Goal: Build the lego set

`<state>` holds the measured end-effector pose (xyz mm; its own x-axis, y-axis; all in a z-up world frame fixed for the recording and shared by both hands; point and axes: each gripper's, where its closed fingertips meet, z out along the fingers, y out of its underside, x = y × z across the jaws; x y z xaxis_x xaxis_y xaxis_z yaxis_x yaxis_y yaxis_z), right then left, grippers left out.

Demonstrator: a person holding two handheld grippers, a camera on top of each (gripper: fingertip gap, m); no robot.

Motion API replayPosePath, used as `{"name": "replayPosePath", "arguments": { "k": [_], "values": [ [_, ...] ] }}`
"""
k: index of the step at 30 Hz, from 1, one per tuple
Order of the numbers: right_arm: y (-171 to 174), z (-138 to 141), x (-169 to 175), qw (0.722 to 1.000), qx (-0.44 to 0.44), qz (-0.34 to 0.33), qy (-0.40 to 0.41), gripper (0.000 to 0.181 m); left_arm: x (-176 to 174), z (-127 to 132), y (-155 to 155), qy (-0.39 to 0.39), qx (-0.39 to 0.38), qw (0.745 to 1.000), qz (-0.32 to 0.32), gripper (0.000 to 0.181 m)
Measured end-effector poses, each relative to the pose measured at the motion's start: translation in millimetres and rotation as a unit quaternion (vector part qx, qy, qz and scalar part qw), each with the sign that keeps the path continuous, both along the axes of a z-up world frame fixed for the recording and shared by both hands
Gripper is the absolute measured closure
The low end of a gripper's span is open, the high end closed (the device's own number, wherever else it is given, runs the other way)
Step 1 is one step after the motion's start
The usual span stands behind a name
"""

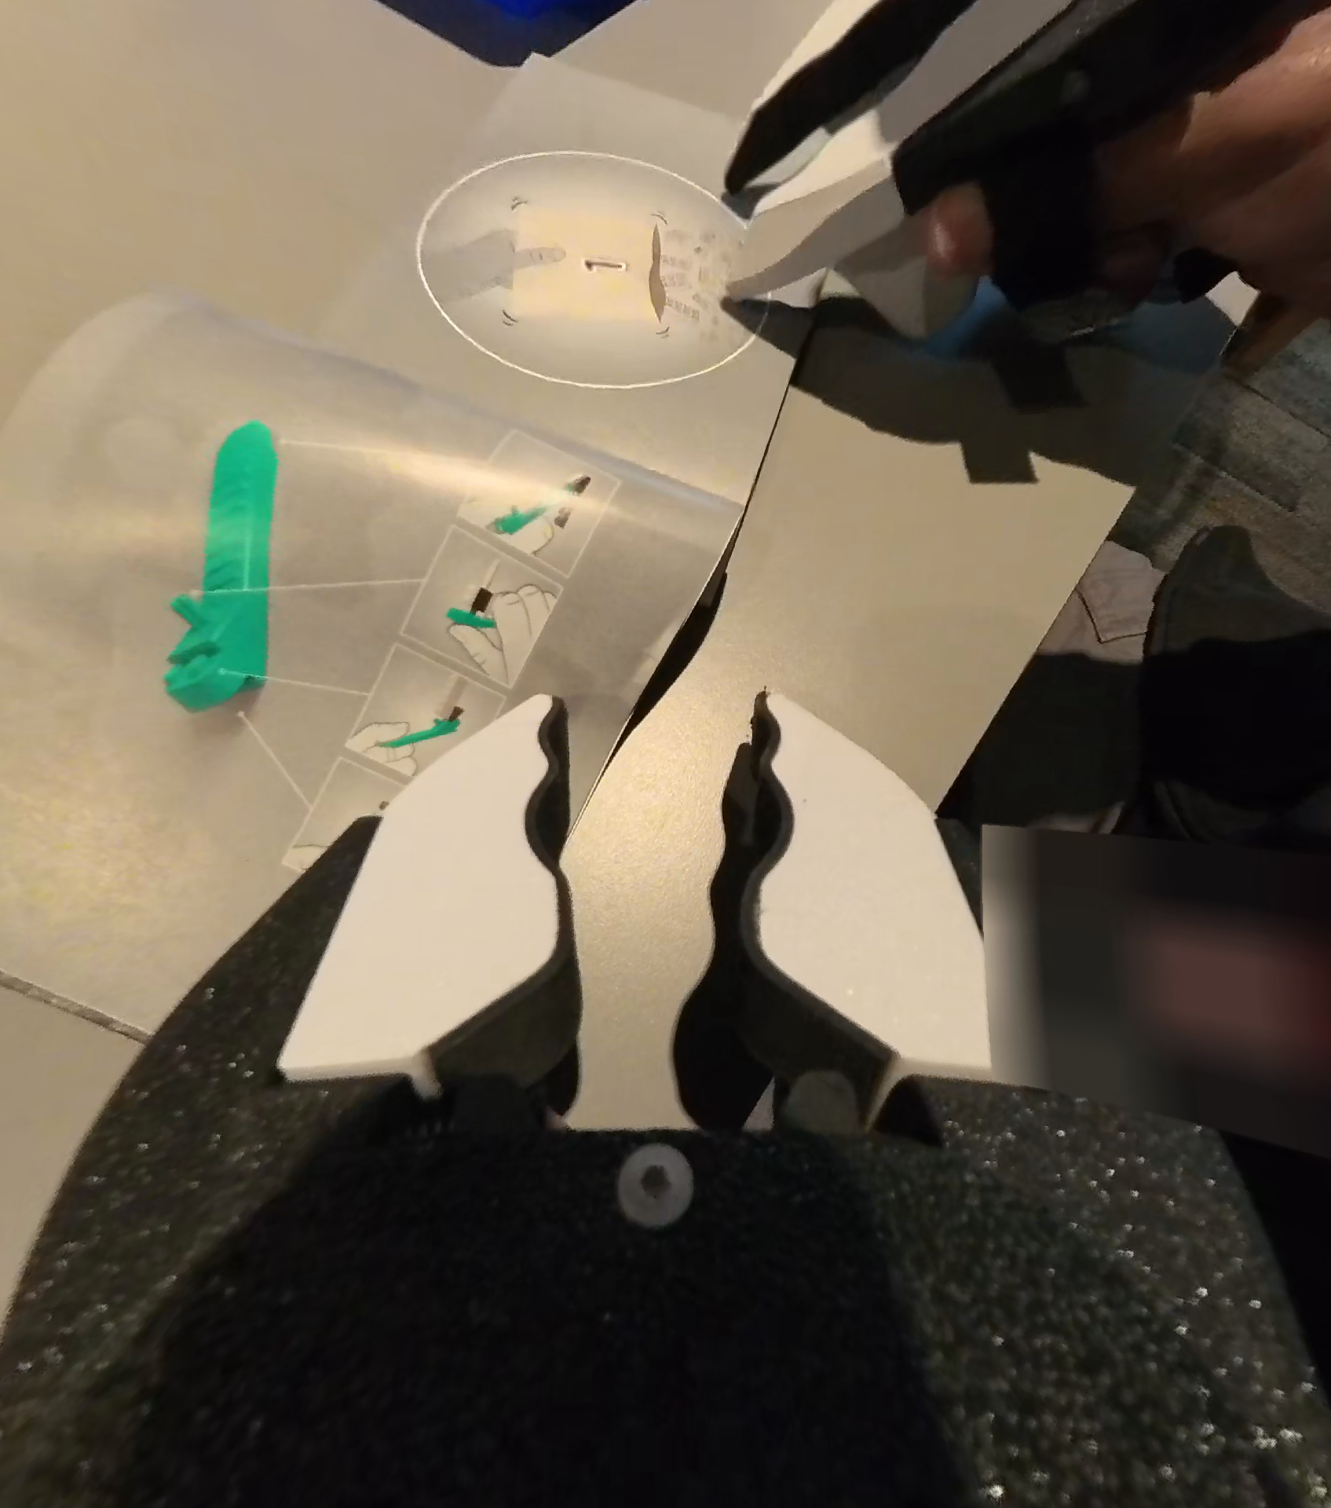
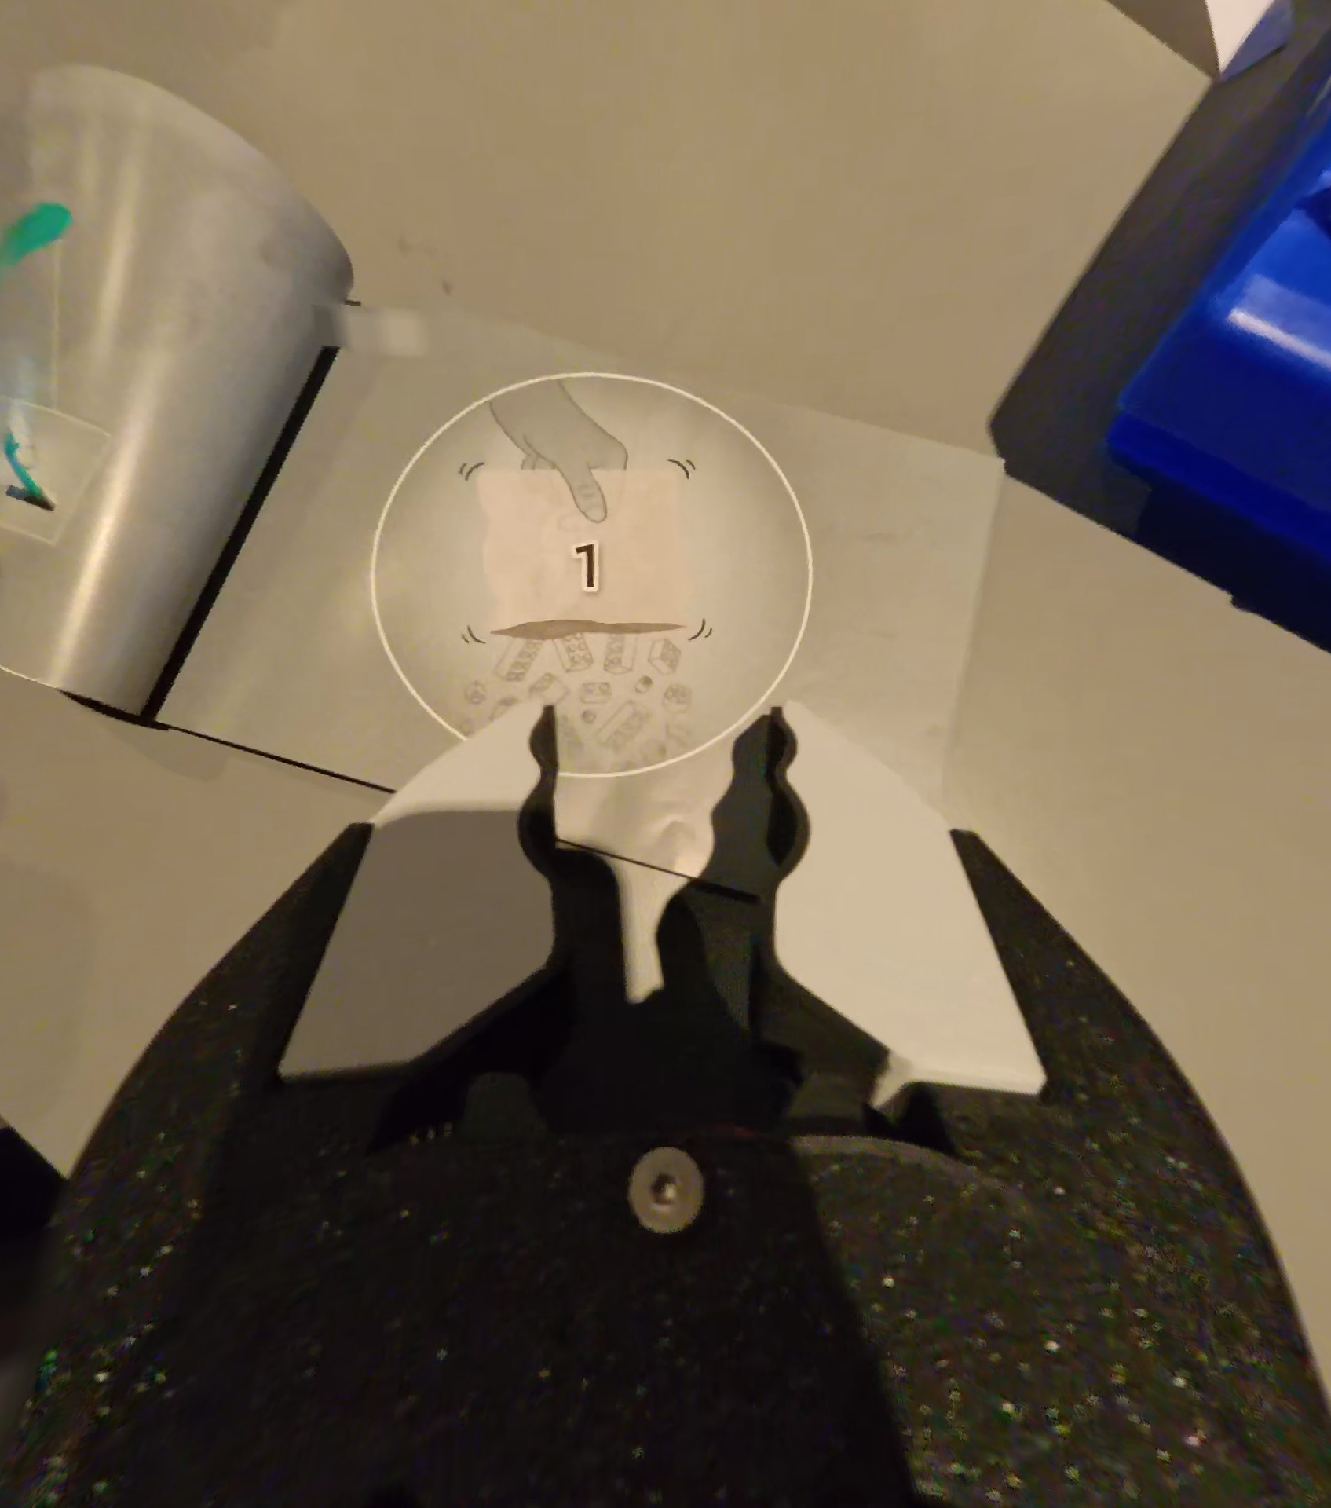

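Left gripper fingers apart, straddling the lifted grey glossy page — apparently mid-turn; right gripper fingers apart over the grey instruction booklet on the bench, steadying it; no bricks visible.

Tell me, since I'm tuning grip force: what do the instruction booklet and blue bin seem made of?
Instruction booklet: thin, glossy coated paper, judging by its curling page and streaky sheen. Blue bin: likely rigid moulded plastic, smooth with bright highlights along its edges.
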<state>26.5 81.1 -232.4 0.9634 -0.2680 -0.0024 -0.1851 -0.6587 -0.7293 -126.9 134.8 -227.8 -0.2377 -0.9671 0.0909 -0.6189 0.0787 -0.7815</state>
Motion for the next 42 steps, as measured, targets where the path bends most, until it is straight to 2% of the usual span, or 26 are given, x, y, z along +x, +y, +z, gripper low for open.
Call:
{"name": "replayPosePath", "arguments": {
  "k": [7,17,21,29,33,42],
  "values": [
    [-10.1,-1.9,12.5,0.999,-0.005,-0.048,0.012,0.111,-0.2,1.1,-0.2,-0.003,-0.005,1.0,-0.001,0.138],
    [-8.9,-1.9,17.6,0.997,-0.016,-0.073,-0.024,0.097,-0.5,1.9,-0.2,-0.006,-0.009,1.0,-0.002,0.139],
    [-5.2,-4.5,11.7,0.998,-0.02,-0.056,-0.005,0.108,-0.5,2.3,-0.2,-0.007,-0.012,1.0,-0.002,0.139],
    [-4.2,-4.1,8.4,0.998,-0.019,-0.054,-0.004,0.116,-0.8,2.3,-0.4,-0.008,-0.012,1.0,-0.004,0.139],
    [-2.3,-3.0,4.7,0.999,-0.015,-0.046,-0.005,0.139,-1.1,2.5,-0.8,-0.009,-0.013,1.0,-0.005,0.139],
    [-0.6,-2.6,-0.1,0.999,-0.013,-0.038,-0.001,0.15,-1.3,3.3,-1.0,-0.012,-0.018,1.0,-0.006,0.139]
  ]
}}
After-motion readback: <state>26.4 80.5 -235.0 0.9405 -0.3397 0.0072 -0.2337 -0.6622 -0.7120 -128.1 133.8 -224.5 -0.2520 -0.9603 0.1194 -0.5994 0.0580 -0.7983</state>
